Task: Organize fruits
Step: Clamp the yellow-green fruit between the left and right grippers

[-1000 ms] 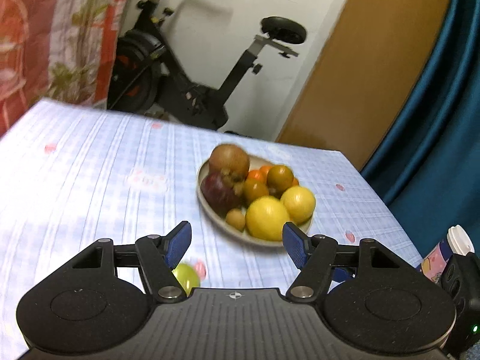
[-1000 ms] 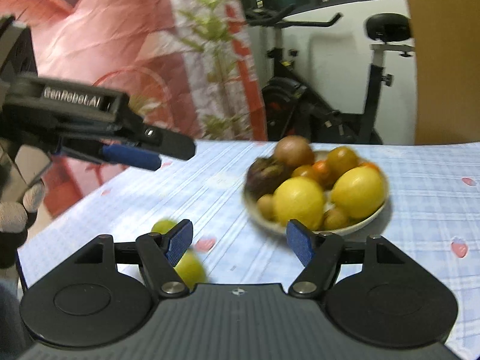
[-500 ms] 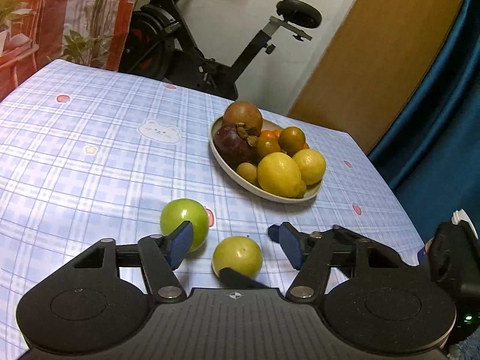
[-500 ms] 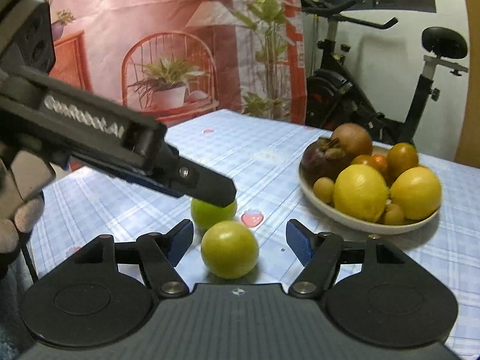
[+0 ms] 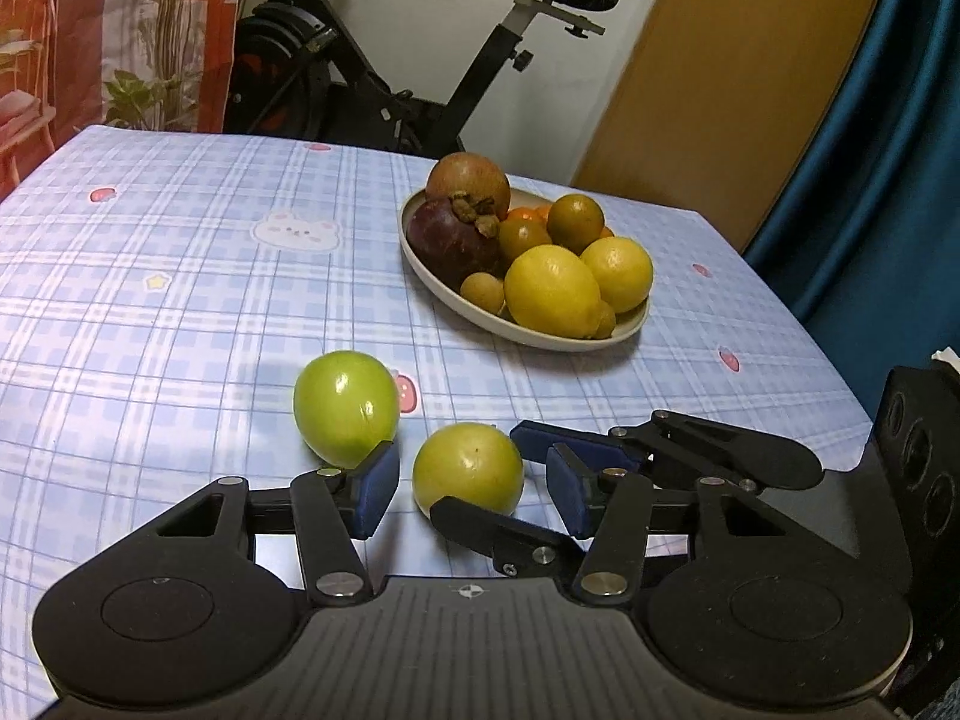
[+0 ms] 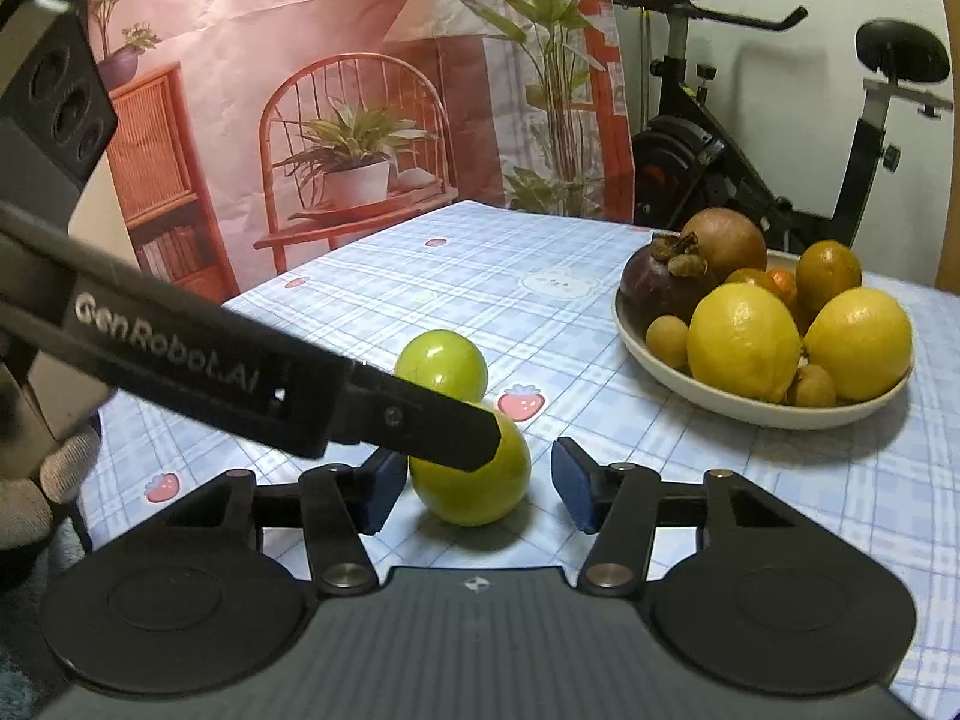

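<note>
Two green fruits lie on the blue checked tablecloth. The nearer green fruit (image 5: 468, 468) (image 6: 474, 480) sits between the open jaws of both grippers, apart from the pads. My left gripper (image 5: 474, 495) is open around it. My right gripper (image 6: 471, 483) is open around it too, coming in from the right in the left wrist view. The farther green fruit (image 5: 346, 406) (image 6: 441, 365) lies just left of my left gripper's left finger. A beige plate (image 5: 528, 333) (image 6: 756, 414) holds lemons, a mangosteen and several small fruits.
An exercise bike (image 5: 372, 78) stands behind the table's far edge. A wooden door (image 5: 720, 72) and a blue curtain (image 5: 870, 150) are at the right. A printed pink backdrop (image 6: 300, 90) hangs at the left. The table's right edge (image 5: 840, 384) is close.
Both grippers have moved down and closer to the table. The nearer green fruit now sits between both pairs of jaws; the plate has shifted farther up in view.
</note>
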`<state>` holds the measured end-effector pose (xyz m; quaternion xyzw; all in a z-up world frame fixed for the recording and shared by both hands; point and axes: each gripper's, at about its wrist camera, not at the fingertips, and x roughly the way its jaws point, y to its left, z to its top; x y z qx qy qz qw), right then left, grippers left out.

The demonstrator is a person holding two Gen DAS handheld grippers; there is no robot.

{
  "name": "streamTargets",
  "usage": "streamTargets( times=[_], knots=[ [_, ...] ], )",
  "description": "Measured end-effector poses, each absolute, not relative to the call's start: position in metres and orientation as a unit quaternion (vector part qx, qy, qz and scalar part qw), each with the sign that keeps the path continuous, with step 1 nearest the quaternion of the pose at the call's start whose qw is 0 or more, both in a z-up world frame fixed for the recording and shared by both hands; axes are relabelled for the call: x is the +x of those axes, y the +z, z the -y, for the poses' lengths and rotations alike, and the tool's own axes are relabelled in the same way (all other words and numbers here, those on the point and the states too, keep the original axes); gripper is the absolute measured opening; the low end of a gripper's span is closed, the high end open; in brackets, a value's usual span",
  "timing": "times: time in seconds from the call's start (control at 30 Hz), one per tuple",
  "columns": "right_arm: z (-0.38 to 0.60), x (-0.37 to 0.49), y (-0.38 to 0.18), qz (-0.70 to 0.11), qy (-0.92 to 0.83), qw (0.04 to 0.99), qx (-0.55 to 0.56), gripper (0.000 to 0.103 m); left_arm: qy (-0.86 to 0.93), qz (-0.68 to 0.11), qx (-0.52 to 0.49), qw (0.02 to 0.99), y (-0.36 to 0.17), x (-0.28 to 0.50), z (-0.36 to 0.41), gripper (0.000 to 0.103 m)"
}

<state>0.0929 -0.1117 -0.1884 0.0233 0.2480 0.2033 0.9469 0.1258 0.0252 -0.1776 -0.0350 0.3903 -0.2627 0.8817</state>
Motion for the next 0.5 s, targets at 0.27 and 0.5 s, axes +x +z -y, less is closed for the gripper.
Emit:
streamTargets(
  times=[0.27,0.5],
  knots=[
    [0.1166,0.0962,-0.1903,-0.263,0.217,0.939,0.043,0.053,-0.258,-0.395,-0.034,0.881,-0.1847,0.126,-0.0201,0.047],
    [0.1177,0.0981,-0.1944,-0.283,0.221,0.932,0.052,0.053,-0.26,-0.393,-0.035,0.881,-0.185,0.1251,-0.0211,0.045]
  ],
)
